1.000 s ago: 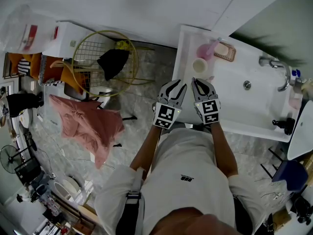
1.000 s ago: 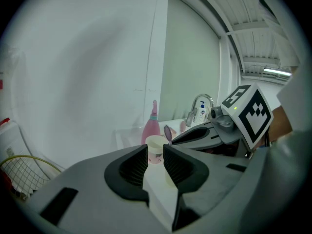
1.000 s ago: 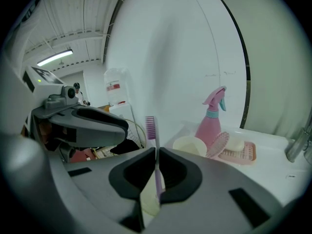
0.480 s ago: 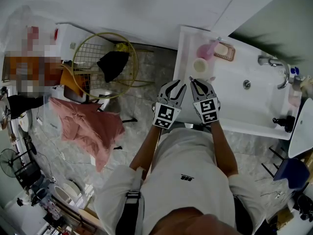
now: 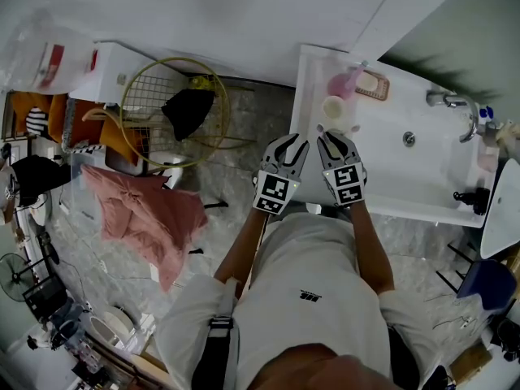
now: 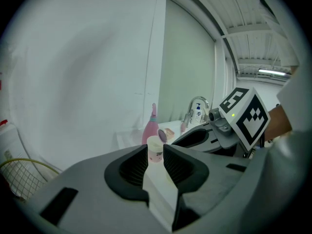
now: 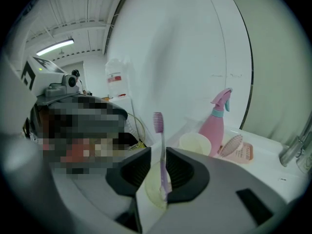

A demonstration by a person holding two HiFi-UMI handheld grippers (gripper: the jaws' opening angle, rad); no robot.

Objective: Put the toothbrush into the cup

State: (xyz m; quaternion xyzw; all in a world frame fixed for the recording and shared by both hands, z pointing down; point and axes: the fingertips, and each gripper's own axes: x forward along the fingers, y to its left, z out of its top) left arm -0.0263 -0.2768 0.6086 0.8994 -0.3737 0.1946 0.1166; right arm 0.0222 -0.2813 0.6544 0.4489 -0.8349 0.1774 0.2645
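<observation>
Toothbrush clamped upright by right gripper, ready for lowering
Cup is seen just beyond the jaws; left gripper narrowly parted, empty.

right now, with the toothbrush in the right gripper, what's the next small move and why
Probably ease the right gripper forward until the brush is over the cup. The toothbrush stands upright in its jaws, head up, and the cup sits open-mouthed just beyond, not yet under it.
</observation>
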